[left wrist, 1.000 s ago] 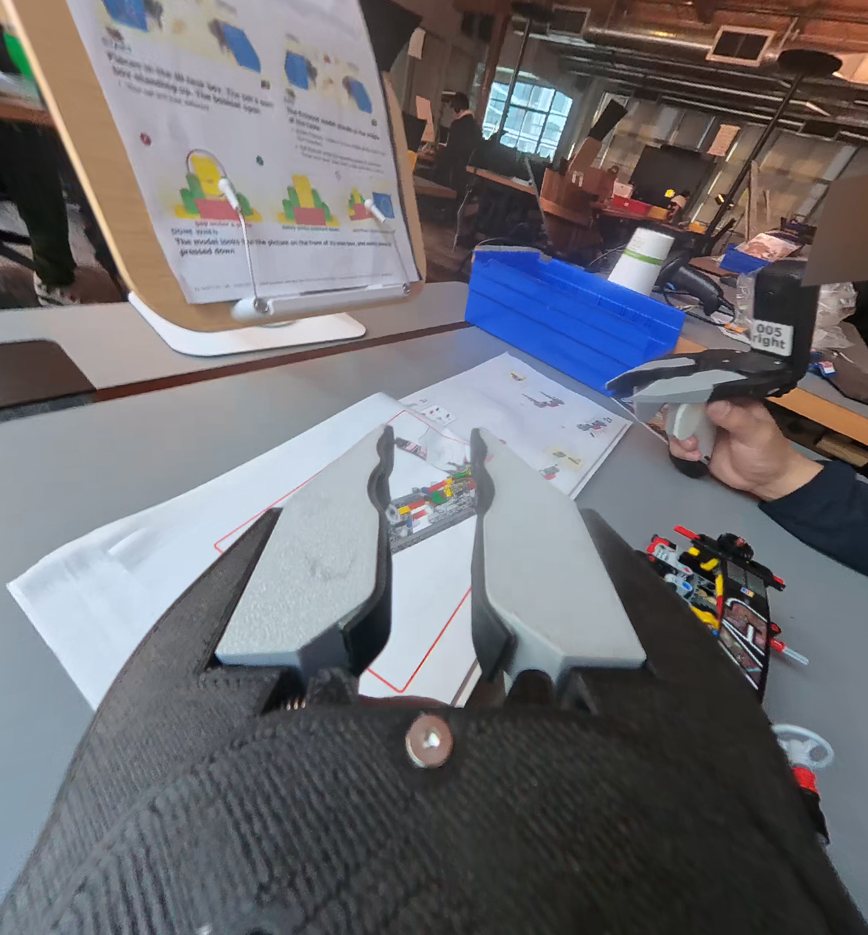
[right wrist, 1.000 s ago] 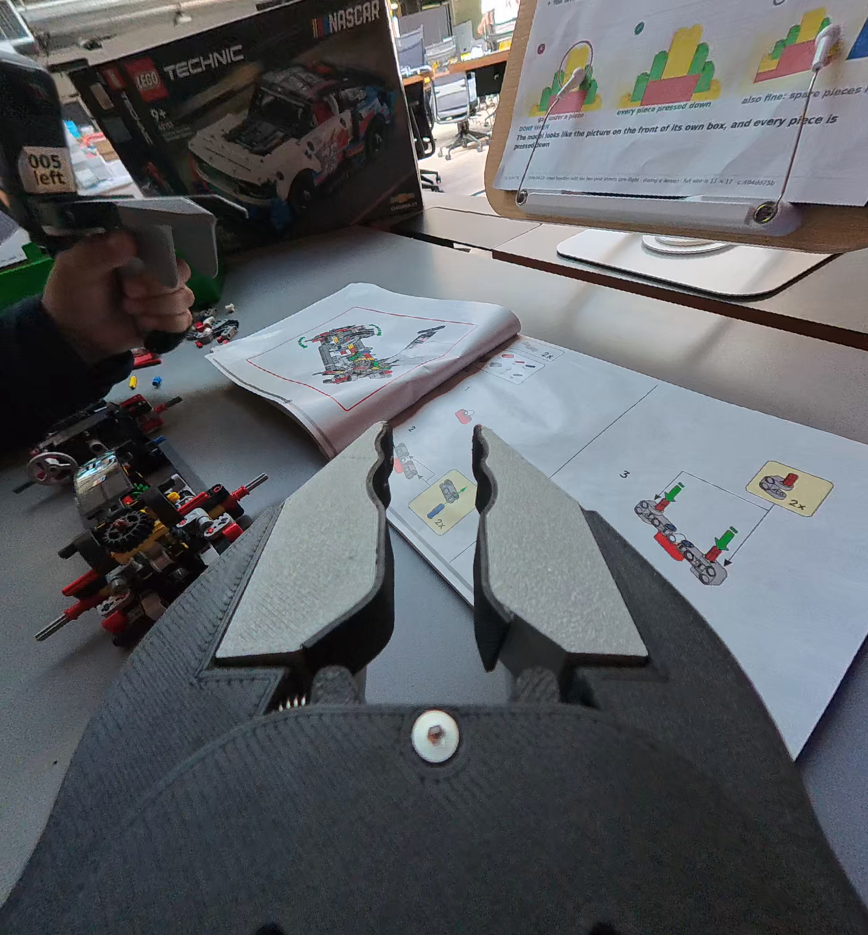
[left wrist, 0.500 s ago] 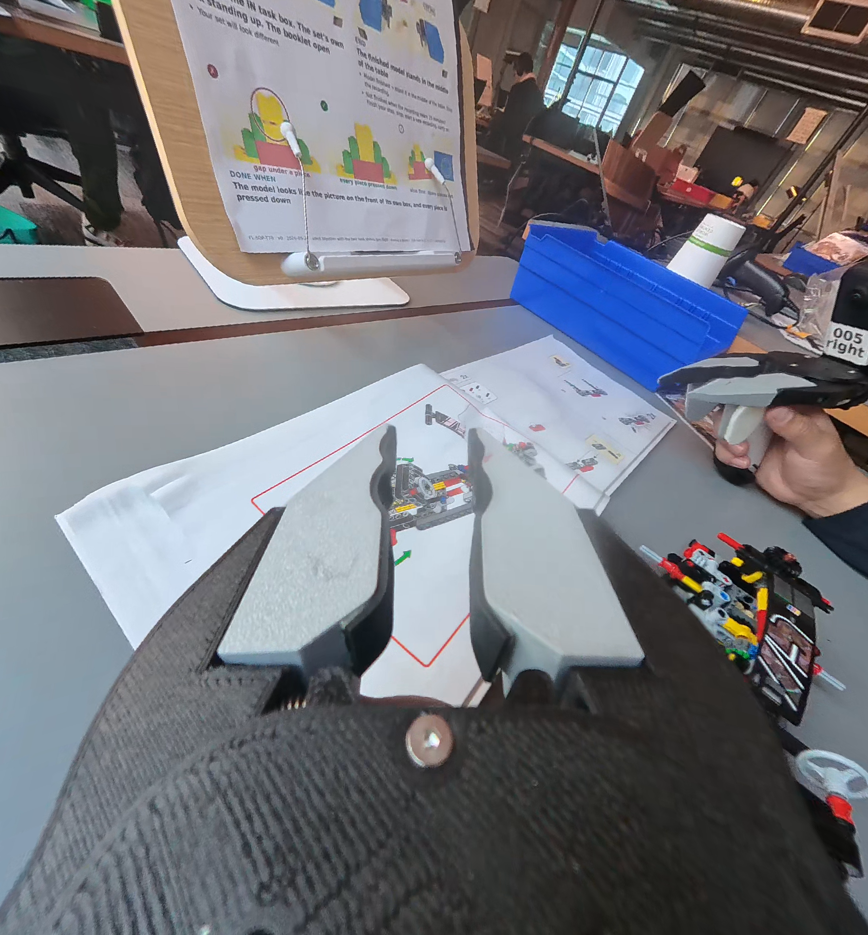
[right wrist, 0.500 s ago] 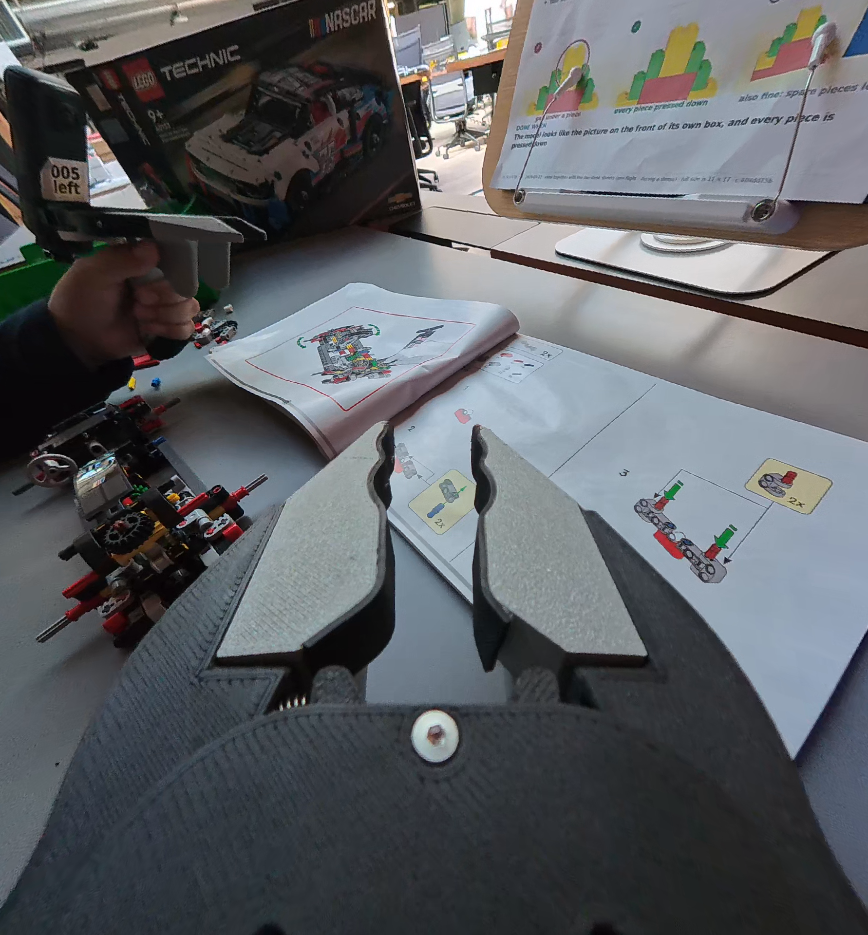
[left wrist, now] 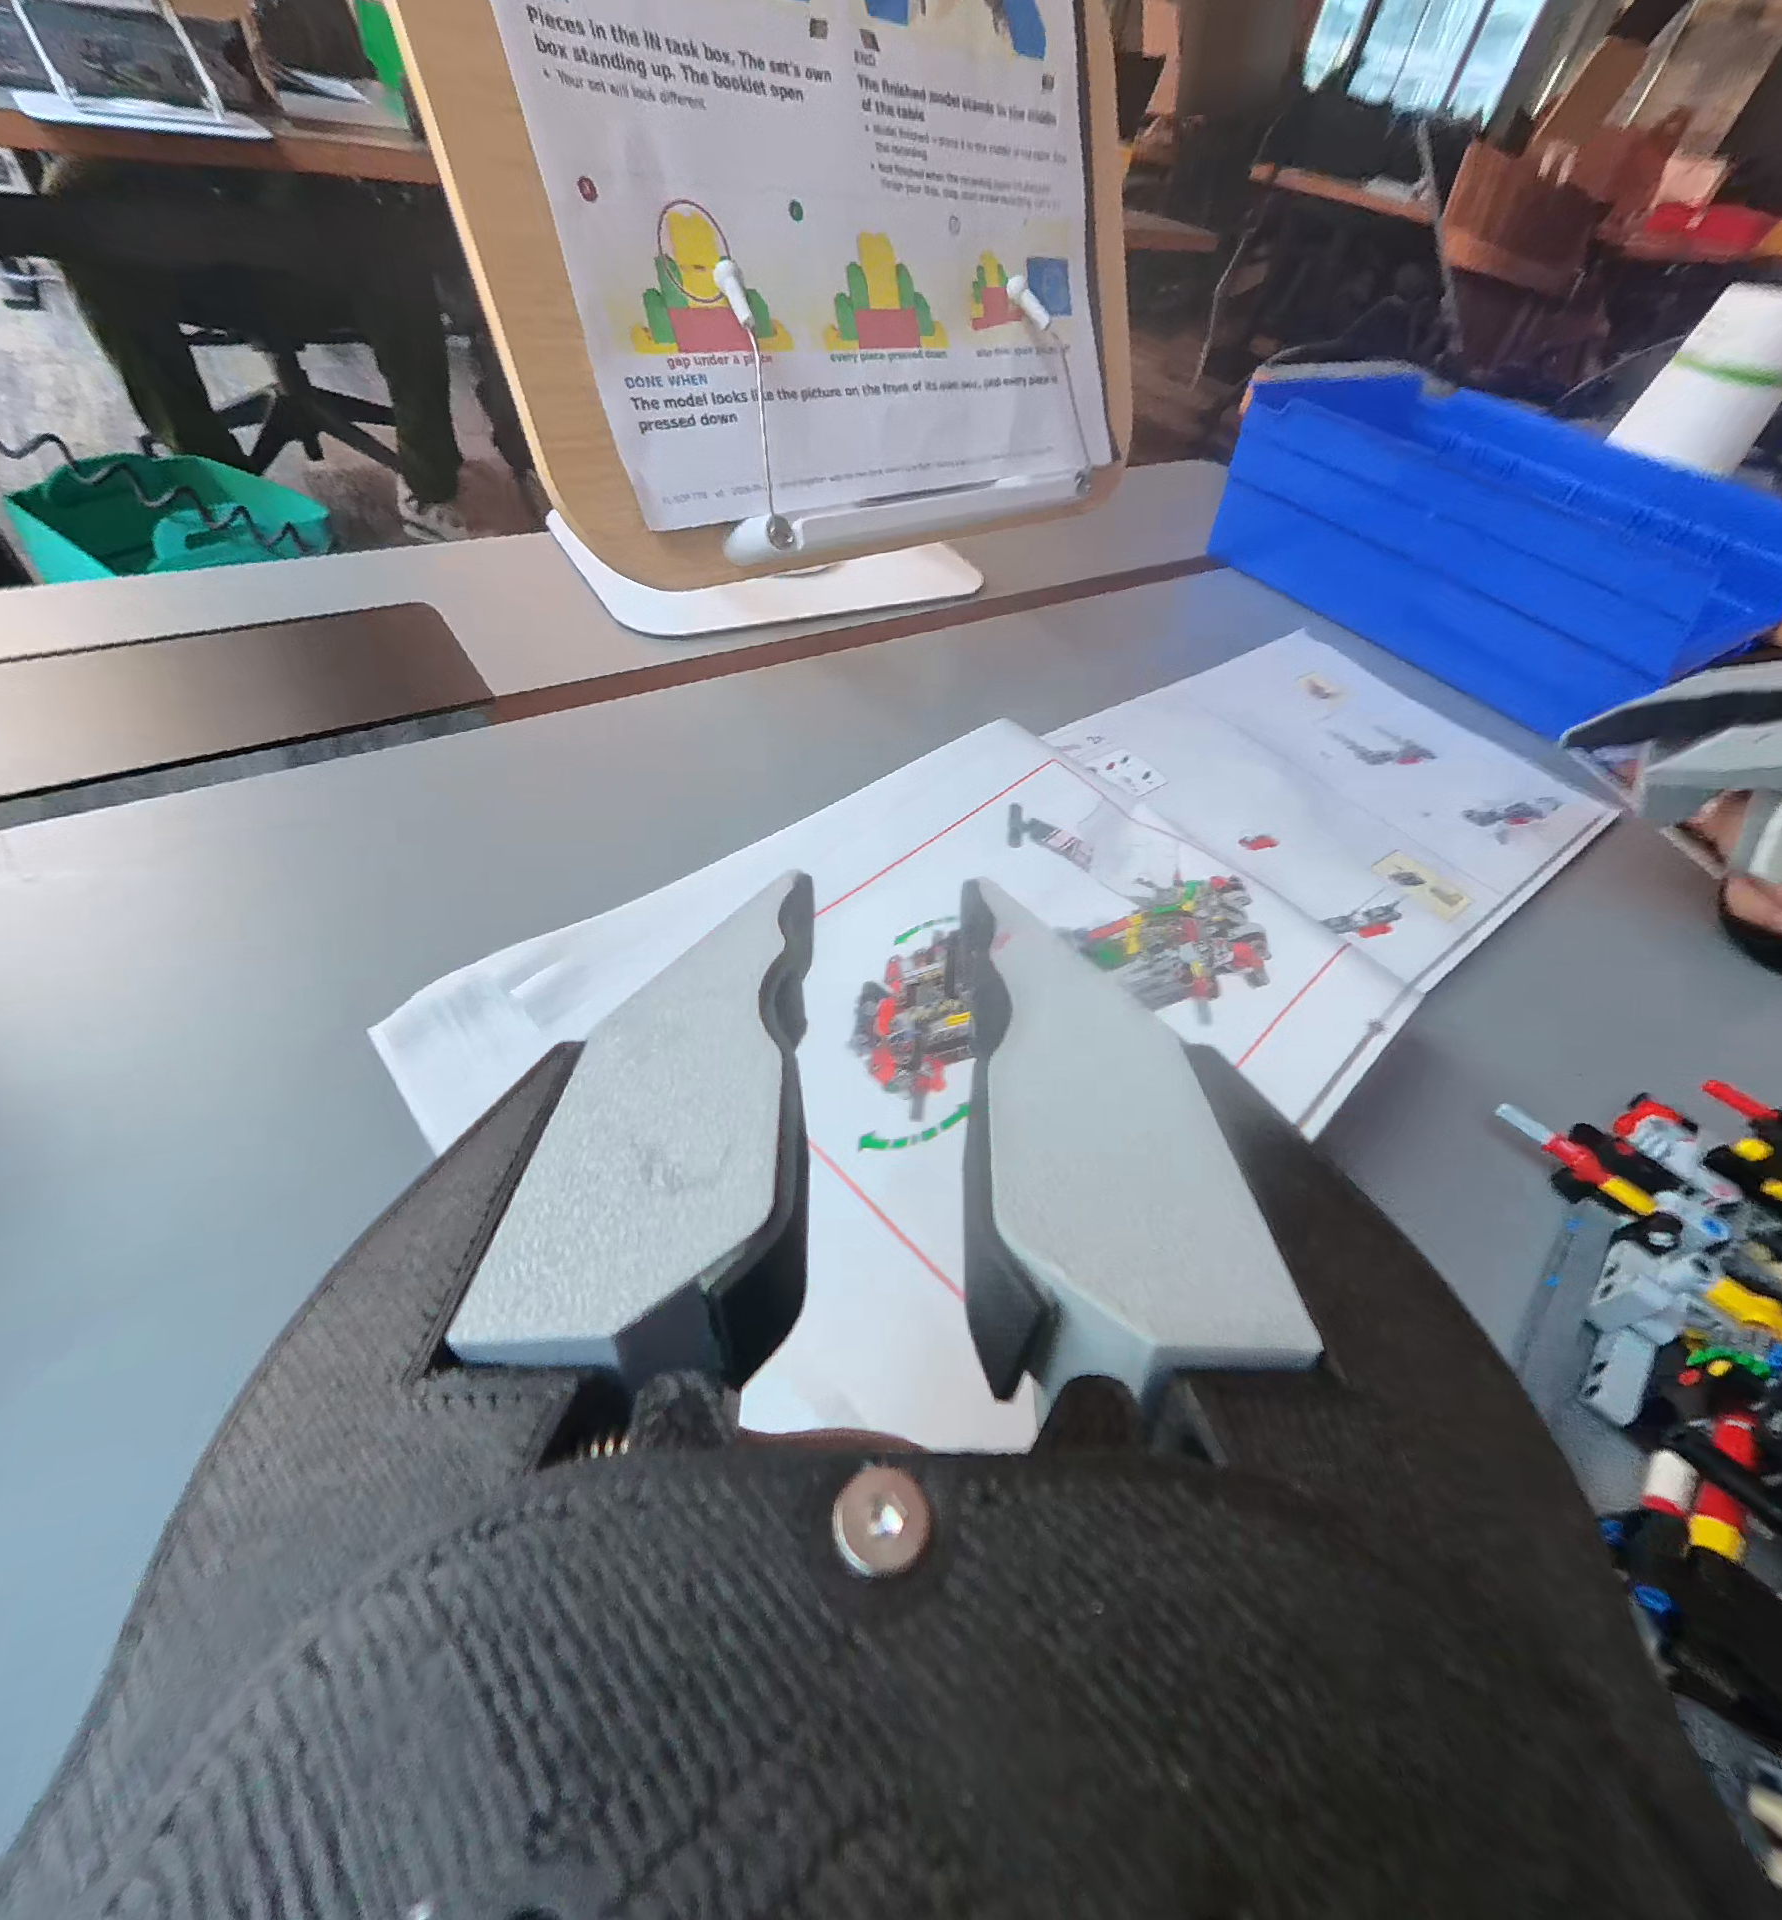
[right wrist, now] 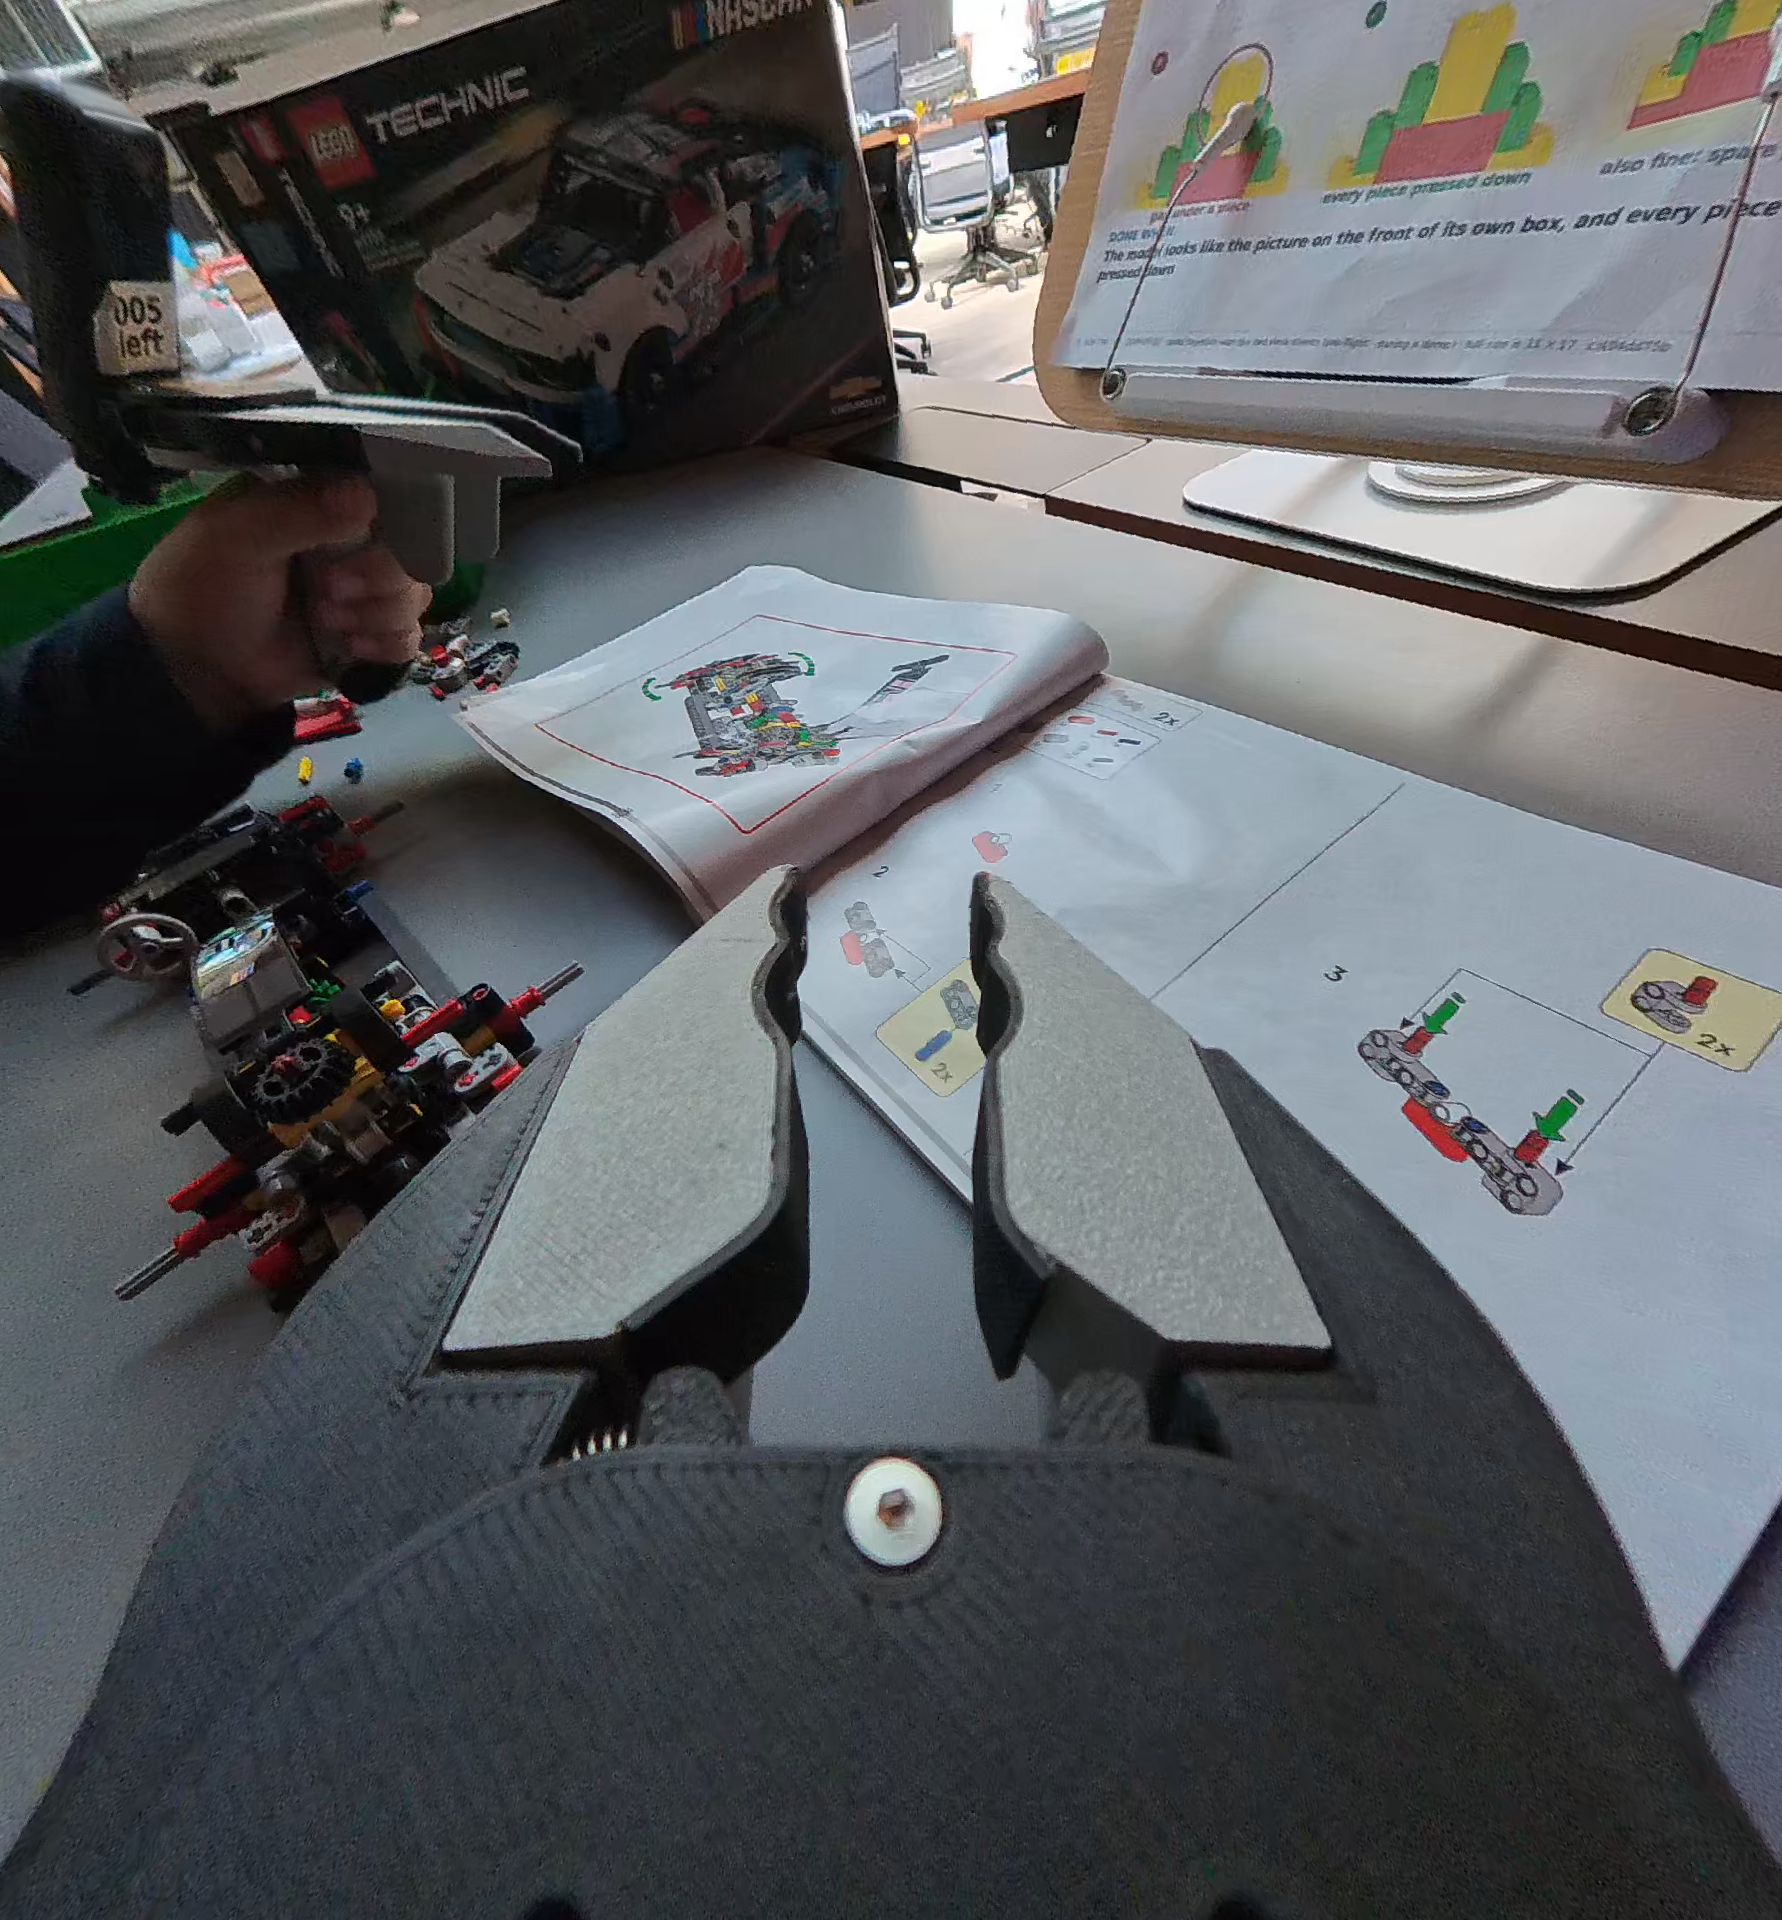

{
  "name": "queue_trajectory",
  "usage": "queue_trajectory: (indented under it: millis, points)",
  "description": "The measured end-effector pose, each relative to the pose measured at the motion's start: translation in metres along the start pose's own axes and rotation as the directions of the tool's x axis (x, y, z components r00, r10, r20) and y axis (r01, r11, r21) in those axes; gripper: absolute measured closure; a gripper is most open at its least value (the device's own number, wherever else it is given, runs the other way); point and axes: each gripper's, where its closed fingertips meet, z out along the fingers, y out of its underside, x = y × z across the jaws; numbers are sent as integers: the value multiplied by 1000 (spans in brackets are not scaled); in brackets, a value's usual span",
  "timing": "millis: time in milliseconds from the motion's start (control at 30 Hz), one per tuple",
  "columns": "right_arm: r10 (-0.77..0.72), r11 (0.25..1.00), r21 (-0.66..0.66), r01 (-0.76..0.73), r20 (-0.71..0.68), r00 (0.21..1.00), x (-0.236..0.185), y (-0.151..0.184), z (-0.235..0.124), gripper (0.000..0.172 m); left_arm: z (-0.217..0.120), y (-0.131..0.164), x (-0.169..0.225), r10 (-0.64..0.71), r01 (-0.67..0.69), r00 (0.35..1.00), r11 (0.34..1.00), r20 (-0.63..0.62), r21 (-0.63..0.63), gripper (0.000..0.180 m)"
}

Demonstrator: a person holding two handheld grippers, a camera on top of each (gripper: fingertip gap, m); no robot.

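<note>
My left gripper (left wrist: 887,914) is open and empty, held above the left page of an open instruction booklet (left wrist: 1157,862) on the grey table (left wrist: 243,987). My right gripper (right wrist: 882,904) is open and empty, above the booklet's right page (right wrist: 1334,883). A partly built model chassis in black, red and yellow (right wrist: 315,1060) lies left of the right gripper; it also shows at the right edge of the left wrist view (left wrist: 1718,1278). The left gripper shows in the right wrist view (right wrist: 347,436), held by a hand, and the right gripper shows at the right edge of the left wrist view (left wrist: 1739,738).
A wooden stand with a printed sheet (left wrist: 814,270) stands at the back of the table. A blue bin (left wrist: 1521,551) lies at the back right. The set's box (right wrist: 554,229) stands at the back left, with loose small pieces (right wrist: 451,665) and a green bin (right wrist: 45,582) near it. There is about 30 cm between the tips of the two grippers.
My left gripper has swung to the left and turned over the booklet's left page; the stand now sits straight ahead. The right gripper has stayed almost still. Both stay open on nothing.
</note>
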Motion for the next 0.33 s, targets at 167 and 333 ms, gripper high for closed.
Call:
queue_trajectory:
  millis: [167,333]
  points:
    - [-52,998,-40,53,17,999,-7,4,10,144,-1,8,-17,114,-107,987,992,111,-65,154]
    - [-70,997,-43,71,25,997,-9,4,13,144,3,12,-9,89,-84,993,994,73,-74,154]
